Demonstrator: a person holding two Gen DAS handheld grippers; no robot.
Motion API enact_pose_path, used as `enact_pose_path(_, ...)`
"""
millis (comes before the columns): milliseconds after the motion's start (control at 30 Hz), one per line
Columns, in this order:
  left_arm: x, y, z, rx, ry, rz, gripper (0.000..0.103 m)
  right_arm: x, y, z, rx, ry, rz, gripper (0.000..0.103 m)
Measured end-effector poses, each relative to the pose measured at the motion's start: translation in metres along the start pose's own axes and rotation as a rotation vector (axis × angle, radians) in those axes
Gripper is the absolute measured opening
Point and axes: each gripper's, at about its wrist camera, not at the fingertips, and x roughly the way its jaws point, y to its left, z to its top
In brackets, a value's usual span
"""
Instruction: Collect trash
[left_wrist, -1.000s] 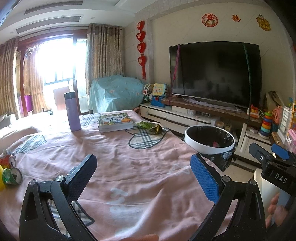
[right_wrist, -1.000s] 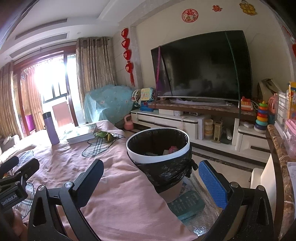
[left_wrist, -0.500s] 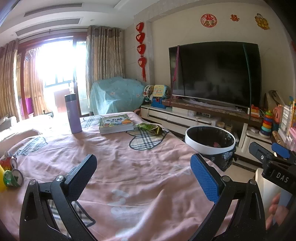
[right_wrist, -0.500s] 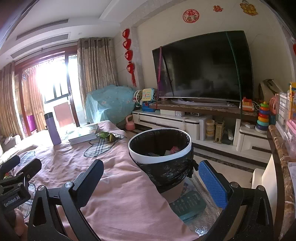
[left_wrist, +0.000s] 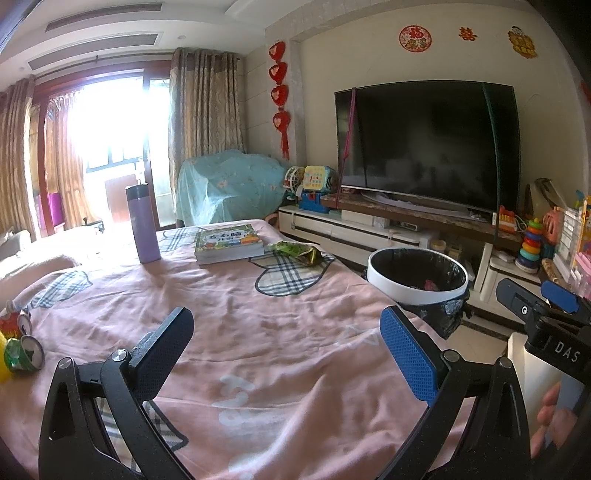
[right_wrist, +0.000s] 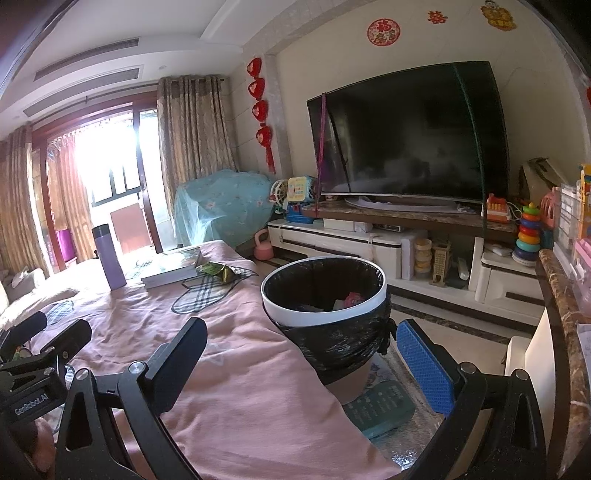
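A crumpled green snack wrapper (left_wrist: 300, 253) lies on the pink-covered table (left_wrist: 258, 332), right of a stack of books (left_wrist: 229, 243); it shows again as the wrapper (right_wrist: 218, 270) in the right wrist view. Crushed cans (left_wrist: 22, 350) sit at the table's left edge. A white-rimmed bin with a black liner (right_wrist: 325, 295) stands off the table's right side, some scraps inside; the bin (left_wrist: 417, 275) also appears at right. My left gripper (left_wrist: 284, 350) hovers open over the cloth, holding nothing. My right gripper (right_wrist: 303, 354) is open and empty, just in front of the bin.
A purple flask (left_wrist: 142, 223) stands upright behind the books. Beyond the table are a low TV cabinet (right_wrist: 369, 243) with a large TV (right_wrist: 410, 136), toys, and a covered chair (left_wrist: 229, 184). A marble counter edge (right_wrist: 565, 332) runs along the far right. A teal flat object (right_wrist: 380, 408) lies on the floor.
Both views have crept slightly forward and up; the bin and wrapper sit marginally closer. Both grippers stay open and empty.
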Motion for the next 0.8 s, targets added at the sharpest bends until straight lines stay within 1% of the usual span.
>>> enact_pose_path(800, 0.0075, 0.0033, -0.0050, -0.004, 0.016, -0.014, 0.103, -0.0004, 0.0041, 0.0027, -0.002, 0.001, 0.019, 0.103)
